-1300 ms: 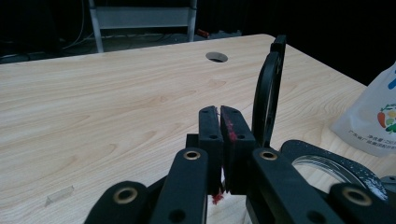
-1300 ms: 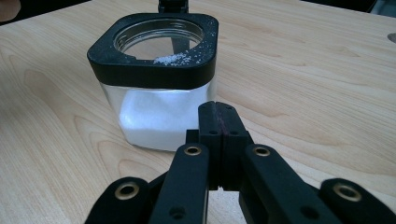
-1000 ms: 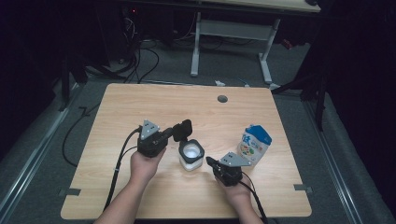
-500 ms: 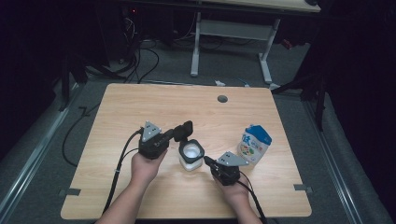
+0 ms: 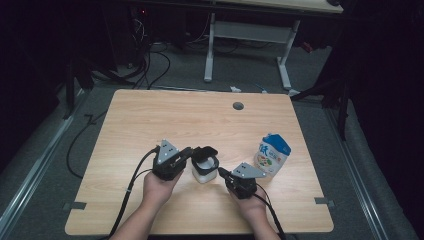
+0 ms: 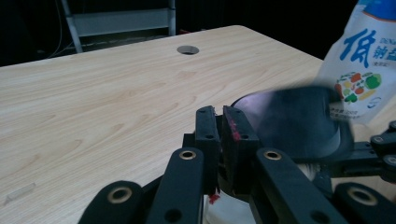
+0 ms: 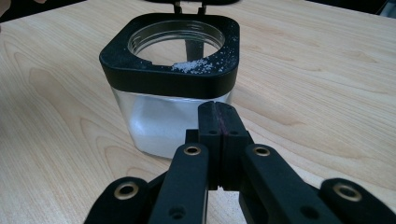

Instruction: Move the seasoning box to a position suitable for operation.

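Square clear glass jar with black collar (image 7: 168,100) holding white powder, black flip lid (image 6: 292,123) raised, left gripper (image 5: 192,152) beside the lid, jaws almost together, just easing apart, holding nothing, right gripper (image 7: 218,116) pressed closed, empty, just beside the jar.

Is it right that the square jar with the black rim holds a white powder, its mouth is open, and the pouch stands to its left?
Not quite. In the high view the pouch stands to the right of the jar; the rest is right.

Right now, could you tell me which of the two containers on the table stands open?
The square glass jar with the black collar is open, holding white powder; the blue-and-white pouch stands beside it, its top closed.
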Demonstrator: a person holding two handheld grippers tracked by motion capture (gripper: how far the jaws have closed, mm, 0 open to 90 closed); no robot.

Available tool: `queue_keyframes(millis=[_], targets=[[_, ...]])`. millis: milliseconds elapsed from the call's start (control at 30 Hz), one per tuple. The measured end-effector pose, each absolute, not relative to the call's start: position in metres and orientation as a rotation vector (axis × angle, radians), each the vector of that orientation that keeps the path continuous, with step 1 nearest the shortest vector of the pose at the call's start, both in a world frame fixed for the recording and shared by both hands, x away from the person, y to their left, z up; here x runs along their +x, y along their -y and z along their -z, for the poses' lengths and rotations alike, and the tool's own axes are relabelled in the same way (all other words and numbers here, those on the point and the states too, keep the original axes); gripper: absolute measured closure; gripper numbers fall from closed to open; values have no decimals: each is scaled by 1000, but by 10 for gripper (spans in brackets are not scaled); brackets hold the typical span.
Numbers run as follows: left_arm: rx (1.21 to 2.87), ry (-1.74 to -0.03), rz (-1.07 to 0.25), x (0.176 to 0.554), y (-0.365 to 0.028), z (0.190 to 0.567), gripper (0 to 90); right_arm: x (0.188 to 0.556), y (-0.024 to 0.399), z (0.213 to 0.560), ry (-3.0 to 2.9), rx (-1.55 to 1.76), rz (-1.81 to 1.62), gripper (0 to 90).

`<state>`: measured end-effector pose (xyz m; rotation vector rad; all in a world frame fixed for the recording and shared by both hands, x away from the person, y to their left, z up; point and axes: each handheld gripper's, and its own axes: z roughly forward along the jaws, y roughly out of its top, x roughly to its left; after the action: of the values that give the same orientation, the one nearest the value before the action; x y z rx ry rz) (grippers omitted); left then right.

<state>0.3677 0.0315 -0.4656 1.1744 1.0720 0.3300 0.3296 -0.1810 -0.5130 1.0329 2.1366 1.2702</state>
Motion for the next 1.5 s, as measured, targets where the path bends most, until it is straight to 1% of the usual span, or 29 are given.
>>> queue_keyframes(millis=[267, 433, 633, 867, 1200, 1367, 1500], targets=[[1161, -1095, -350, 362, -37, 475, 832, 329, 184, 513, -2131, 1038, -1262, 898], [1172, -1135, -381, 357, -42, 493, 831, 331, 185, 513, -2119, 1044, -1247, 899], [1206, -1173, -366, 352, -38, 511, 857, 341, 188, 517, -2092, 1058, -1228, 900], [1203, -1185, -365, 348, -34, 516, 864, 353, 186, 519, -2094, 1075, -1213, 900], [1210, -1187, -373, 347, -33, 519, 867, 356, 183, 519, -2108, 1064, -1213, 900], [1202, -1190, -396, 348, -46, 517, 861, 353, 179, 517, -2119, 1037, -1210, 900], [1180, -1202, -437, 352, -69, 515, 822, 349, 179, 518, -2124, 1028, -1209, 900]])
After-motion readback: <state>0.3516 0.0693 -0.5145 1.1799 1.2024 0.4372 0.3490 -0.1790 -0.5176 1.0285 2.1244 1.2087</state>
